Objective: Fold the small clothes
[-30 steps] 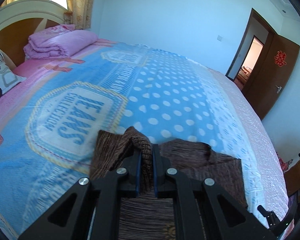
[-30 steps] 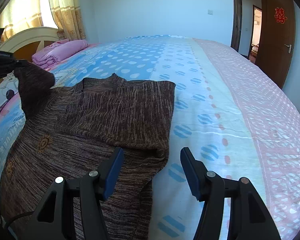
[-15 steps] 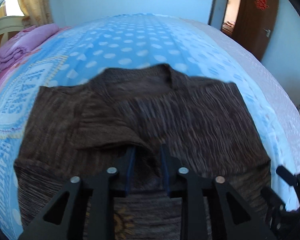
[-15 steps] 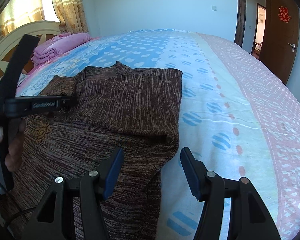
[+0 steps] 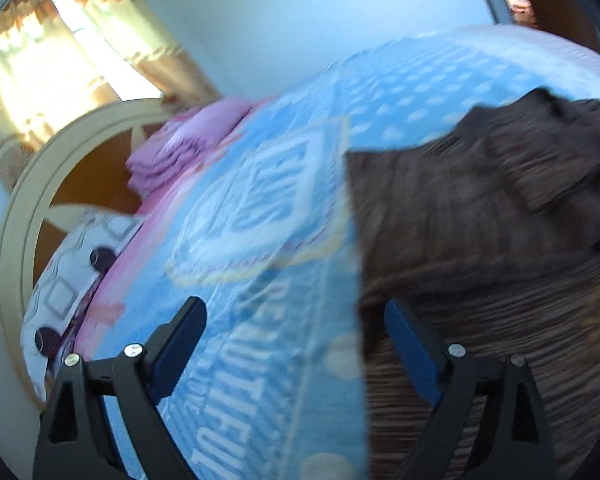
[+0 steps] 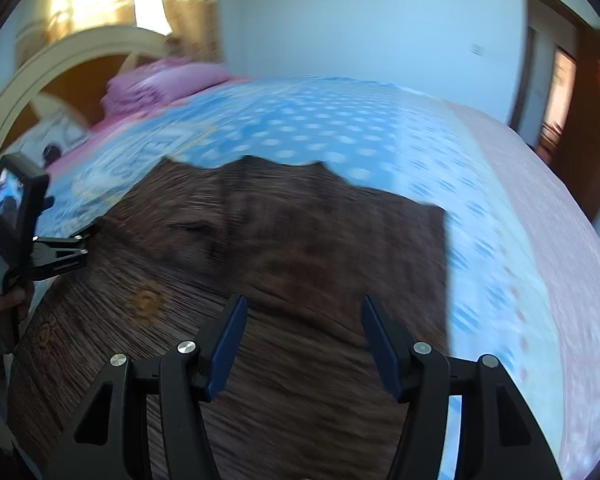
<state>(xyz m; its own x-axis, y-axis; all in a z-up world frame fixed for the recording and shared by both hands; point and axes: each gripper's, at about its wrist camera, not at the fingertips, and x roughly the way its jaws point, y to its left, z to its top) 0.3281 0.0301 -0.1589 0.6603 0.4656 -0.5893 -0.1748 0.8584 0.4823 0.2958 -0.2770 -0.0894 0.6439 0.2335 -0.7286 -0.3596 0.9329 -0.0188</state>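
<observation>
Both sleeves look folded in across the sweater (image 6: 284, 248), though blur makes that uncertain; it lies flat on the bed (image 6: 500, 208). Your left gripper (image 5: 296, 344) is opening, empty; your right gripper (image 6: 302, 336) hangs half-open, empty. Bottom fold remains

Bedspread (image 5: 284, 360): blurred letters, "UTIFUL" partly legible.

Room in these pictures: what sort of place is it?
A home bedroom, most likely. A brown sweater lies on a bed with a blue dotted bedspread, an arched headboard with a folded pink blanket near it, and a curtained window.
</observation>
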